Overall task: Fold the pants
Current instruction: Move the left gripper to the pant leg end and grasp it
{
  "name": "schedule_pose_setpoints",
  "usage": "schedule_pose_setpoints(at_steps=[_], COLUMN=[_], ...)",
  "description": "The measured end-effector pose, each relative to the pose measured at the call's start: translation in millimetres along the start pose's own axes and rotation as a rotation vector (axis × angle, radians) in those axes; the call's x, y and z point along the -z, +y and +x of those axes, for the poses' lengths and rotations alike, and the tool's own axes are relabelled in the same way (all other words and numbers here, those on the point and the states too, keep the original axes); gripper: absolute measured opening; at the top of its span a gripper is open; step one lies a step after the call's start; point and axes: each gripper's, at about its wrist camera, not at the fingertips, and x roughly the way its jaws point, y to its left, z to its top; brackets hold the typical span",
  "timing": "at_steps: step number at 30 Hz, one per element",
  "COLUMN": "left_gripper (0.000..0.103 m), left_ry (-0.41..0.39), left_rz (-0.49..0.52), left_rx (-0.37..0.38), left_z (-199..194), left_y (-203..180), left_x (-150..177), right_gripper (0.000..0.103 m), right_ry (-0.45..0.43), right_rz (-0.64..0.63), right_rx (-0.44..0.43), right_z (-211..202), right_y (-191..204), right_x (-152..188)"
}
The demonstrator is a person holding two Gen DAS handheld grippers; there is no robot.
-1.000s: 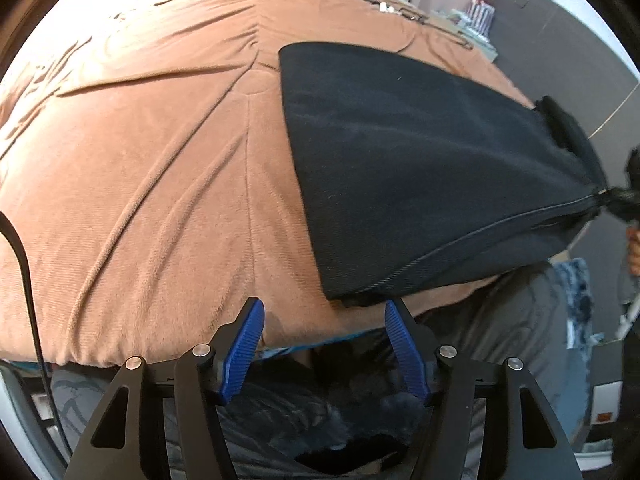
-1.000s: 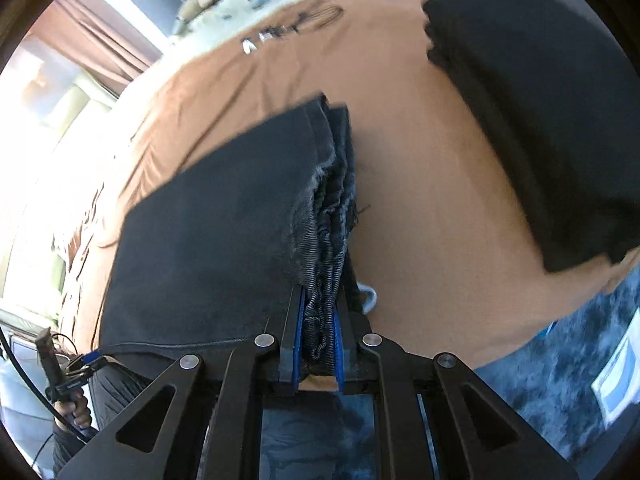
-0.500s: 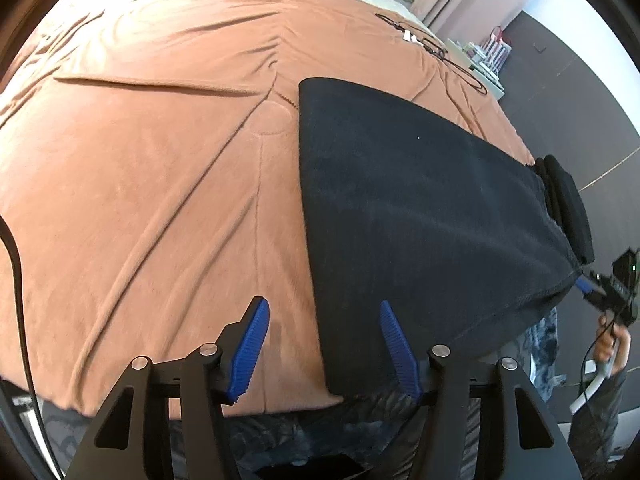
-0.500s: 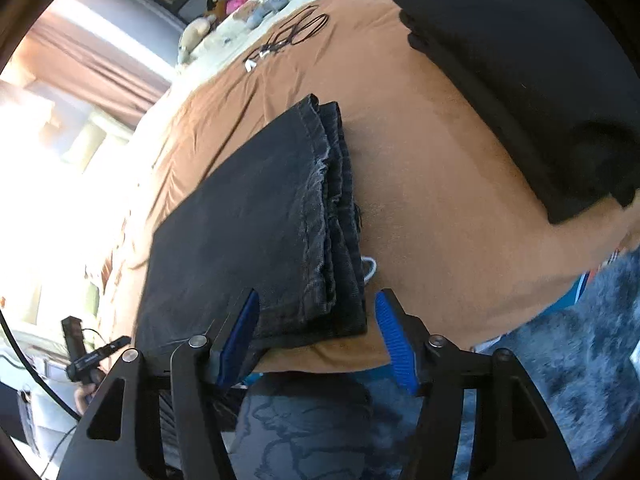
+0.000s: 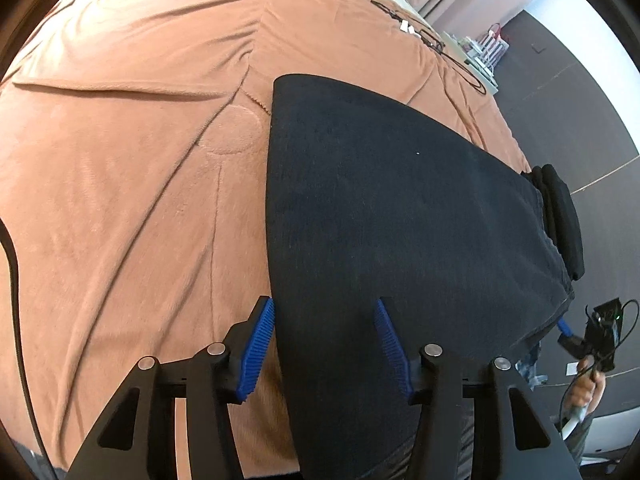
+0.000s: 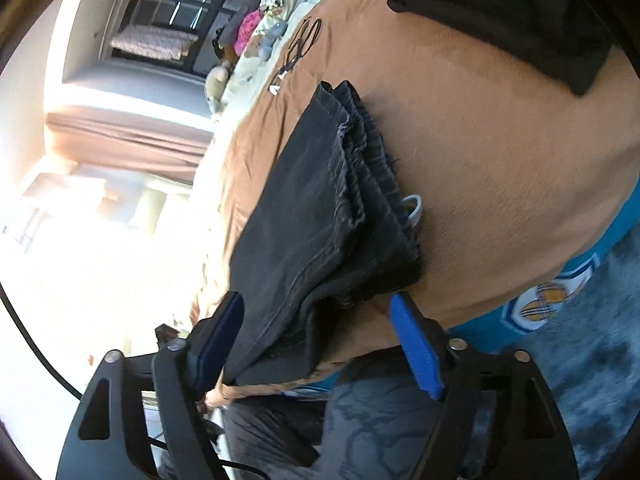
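Pants (image 5: 392, 216): black denim, folded flat | blanket (image 5: 132, 184): brown fleece, creased | left tongs (image 5: 324, 320), right tongs (image 6: 316, 312): both released

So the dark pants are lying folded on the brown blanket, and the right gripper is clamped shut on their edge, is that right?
Not quite. The right gripper is open, as the right wrist view shows: its fingers stand apart on either side of the pants. The pants do lie folded on the brown blanket.

Black pants (image 5: 392, 216) at 3 o'clock on the plain rust-orange blanket (image 5: 120, 200); both grippers' pads (image 5: 256, 344) are ribbed blue.
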Motion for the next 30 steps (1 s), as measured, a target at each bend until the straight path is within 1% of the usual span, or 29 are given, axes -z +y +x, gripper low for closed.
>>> schedule_pose_setpoints(at_steps=[6, 8, 14, 19, 21, 22, 24, 25, 26, 27, 30], left_gripper=[0.046, 0.046, 0.046, 0.046, 0.045, 0.045, 0.043, 0.042, 0.041, 0.04, 0.033], left_ry=[0.015, 0.019, 0.043, 0.033, 0.031, 0.03, 0.029, 0.029, 0.029, 0.027, 0.026], left_rz=[-0.032, -0.044, -0.073, -0.076, -0.102, -0.11, -0.121, -0.127, -0.13, -0.132, -0.132], left_rx=[0.012, 0.009, 0.052, 0.08, 0.103, 0.111, 0.122, 0.128, 0.129, 0.13, 0.141], left_z=[7, 8, 17, 23, 27, 28, 28, 28, 27, 26, 23], left_y=[11, 16, 29, 30, 33, 34, 35, 35, 34, 35, 34], left_x=[-11, -14, -18, -26, -30, -31, -34, -34, -33, -32, -30], right_gripper=[0.079, 0.079, 0.079, 0.079, 0.079, 0.079, 0.079, 0.079, 0.079, 0.079, 0.079], right_ry=[-0.02, -0.031, -0.099, -0.128, -0.125, -0.137, -0.184, -0.209, -0.226, -0.245, -0.307], right_rz=[0.062, 0.078, 0.143, 0.248, 0.269, 0.273, 0.277, 0.29, 0.285, 0.281, 0.234], right_rx=[-0.046, -0.058, -0.09, -0.191, -0.215, -0.202, -0.144, -0.134, -0.15, -0.135, -0.058], right_z=[16, 22, 41, 67, 76, 78, 72, 67, 63, 58, 38], right_y=[-15, -18, -27, -37, -40, -42, -46, -49, -50, -50, -44], right_x=[7, 10, 19, 32, 35, 35, 34, 34, 33, 33, 28])
